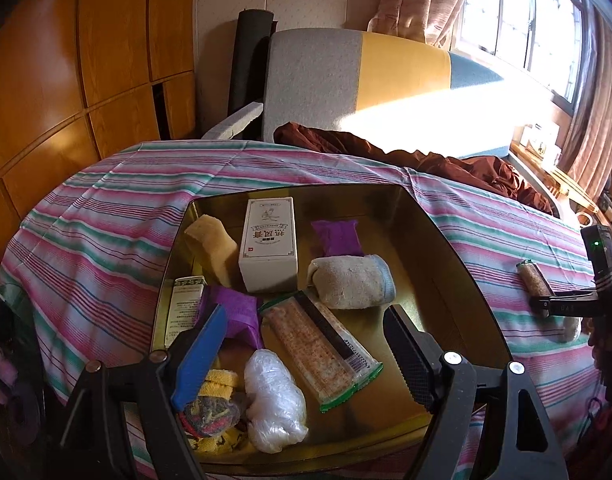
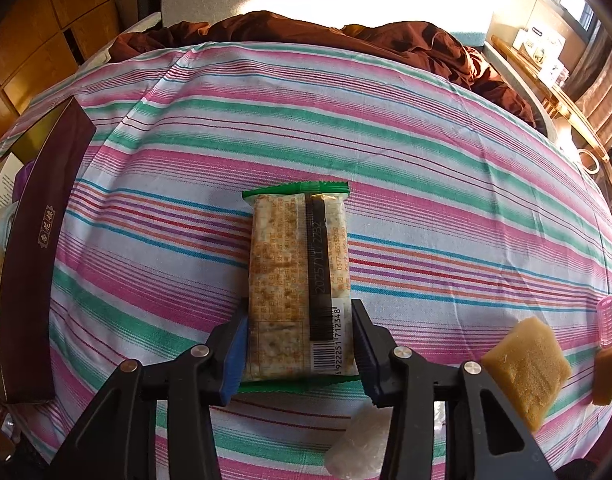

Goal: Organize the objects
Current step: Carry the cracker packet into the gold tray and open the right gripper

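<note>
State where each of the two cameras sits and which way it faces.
Left wrist: rides the left tool, angled down into the gold tray of sorted items; both its fingers show, open and empty.
Right wrist: rides the right tool, looking steeply down at a cracker packet between its fingers on the striped cloth.
Shared: that cloth, the brown bedding, the window; the left view also catches the right tool at its right edge.

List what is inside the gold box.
The gold box holds a white carton, a rolled sock, purple packets, a cracker pack, a bubble-wrap bundle and sponges. Items beneath them are covered.
</note>
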`<state>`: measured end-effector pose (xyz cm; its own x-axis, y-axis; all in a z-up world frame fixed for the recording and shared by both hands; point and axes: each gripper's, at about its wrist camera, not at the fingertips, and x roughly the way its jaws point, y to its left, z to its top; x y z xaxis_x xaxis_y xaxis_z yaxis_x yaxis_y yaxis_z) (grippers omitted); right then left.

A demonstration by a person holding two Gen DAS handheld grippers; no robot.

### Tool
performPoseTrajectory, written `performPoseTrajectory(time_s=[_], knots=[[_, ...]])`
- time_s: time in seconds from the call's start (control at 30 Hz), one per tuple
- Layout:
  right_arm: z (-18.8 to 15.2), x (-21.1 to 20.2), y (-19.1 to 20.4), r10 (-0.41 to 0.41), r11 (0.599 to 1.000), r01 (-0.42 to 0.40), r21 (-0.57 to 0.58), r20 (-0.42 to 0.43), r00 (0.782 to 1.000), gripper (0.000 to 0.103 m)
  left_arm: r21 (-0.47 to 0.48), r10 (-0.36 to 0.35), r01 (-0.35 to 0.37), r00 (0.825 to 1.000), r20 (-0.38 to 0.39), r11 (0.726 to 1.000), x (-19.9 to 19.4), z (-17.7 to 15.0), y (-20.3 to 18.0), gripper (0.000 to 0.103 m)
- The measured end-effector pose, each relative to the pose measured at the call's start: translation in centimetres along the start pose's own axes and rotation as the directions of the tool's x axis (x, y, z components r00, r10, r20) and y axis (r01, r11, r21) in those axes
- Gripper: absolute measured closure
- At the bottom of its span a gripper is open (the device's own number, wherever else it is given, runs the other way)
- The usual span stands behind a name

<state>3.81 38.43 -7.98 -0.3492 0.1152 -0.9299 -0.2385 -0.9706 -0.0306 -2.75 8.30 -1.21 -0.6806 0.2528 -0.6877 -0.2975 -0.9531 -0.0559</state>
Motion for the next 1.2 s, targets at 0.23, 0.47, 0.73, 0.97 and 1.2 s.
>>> performPoseTrajectory(time_s=[0.23,0.47,0.73,0.97,1.2], knots=[[-0.8,-0.8,3.2,0.136,0.991,-0.136,0.012,-0.006,0.991,0.057,-0.012,-0.01,0.01,1.0,0.0,1.0,-0.2,-0.2,0.4,0.022],[-0.7,-3.7,5.4,0.286,0.956,-0.29,0.053,0.064,0.956,0.057,-0.039,-0.011,0.011,1.0,0.007,0.999,-0.7,-0.5,1.5,0.022],[0.6,-9.5,10.2,0.351,0.936,-0.344,-0.068,0.16,0.923,0.057,-0.113,0.02,-0.017,0.999,0.03,0.993,-1.6,-0.5,4.7,0.021],[1.2,-9.9,19.7,0.433,0.883,-0.399,-0.249,0.099,0.896,0.057,-0.176,0.061,-0.054,0.997,0.035,0.983,-2.0,-0.8,7.6,0.019],[1.2,-6.6,26.1,0.441,0.856,-0.417,-0.307,0.012,0.897,0.056,-0.214,0.093,-0.085,0.995,0.026,0.973,-2.2,-1.5,9.5,0.012]])
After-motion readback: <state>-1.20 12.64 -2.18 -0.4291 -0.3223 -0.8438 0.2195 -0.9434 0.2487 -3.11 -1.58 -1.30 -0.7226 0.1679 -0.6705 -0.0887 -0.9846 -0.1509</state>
